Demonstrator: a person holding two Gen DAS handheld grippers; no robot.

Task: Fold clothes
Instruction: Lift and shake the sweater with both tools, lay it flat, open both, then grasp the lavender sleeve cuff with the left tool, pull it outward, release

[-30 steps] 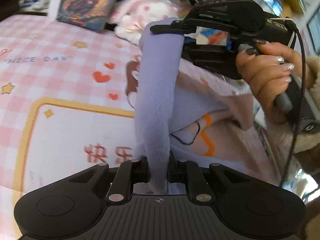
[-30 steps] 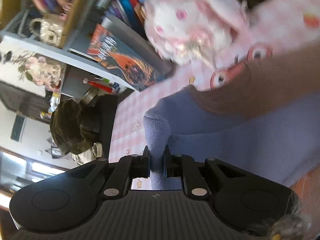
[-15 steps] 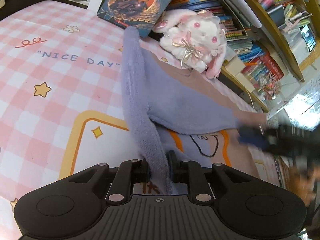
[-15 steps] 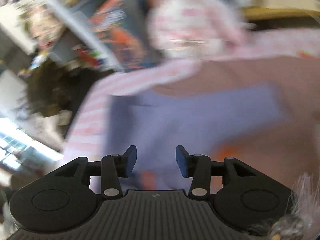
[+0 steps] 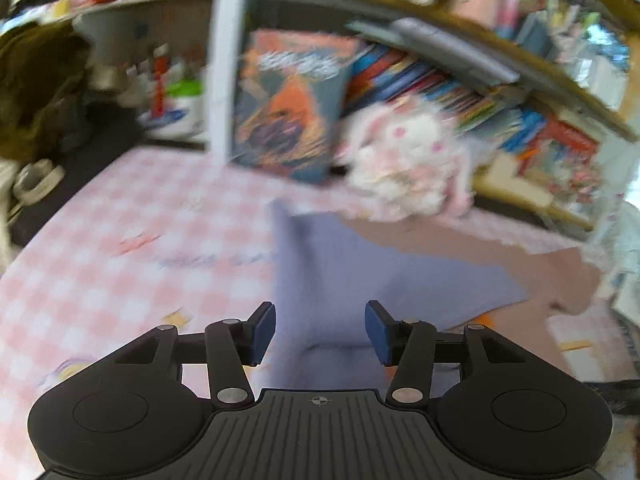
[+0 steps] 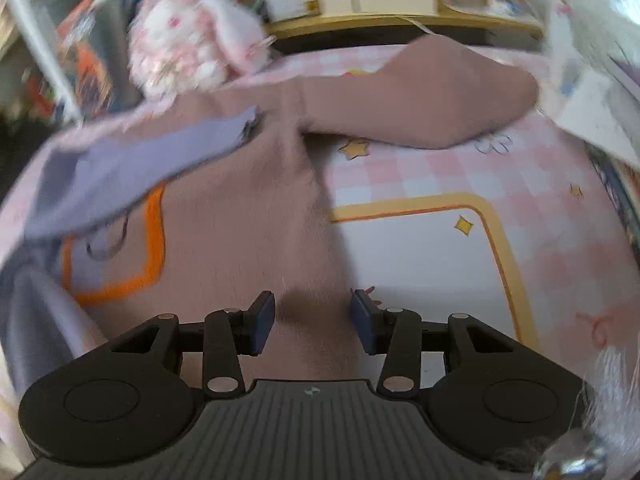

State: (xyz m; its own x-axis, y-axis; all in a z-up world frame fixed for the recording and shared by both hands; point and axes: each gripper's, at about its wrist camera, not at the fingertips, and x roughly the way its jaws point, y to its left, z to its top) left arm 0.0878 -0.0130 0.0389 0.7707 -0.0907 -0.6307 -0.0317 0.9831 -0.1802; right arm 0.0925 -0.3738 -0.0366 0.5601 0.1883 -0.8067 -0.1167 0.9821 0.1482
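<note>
Both sleeve grips are gone since a second ago: my left gripper has just been opening and stands half apart, empty, the purple sleeve lying at twelve o'clock. My right gripper also gapes, empty, over the sweater. Pink checked tablecloth; plush rabbit and bookshelf behind.
</note>
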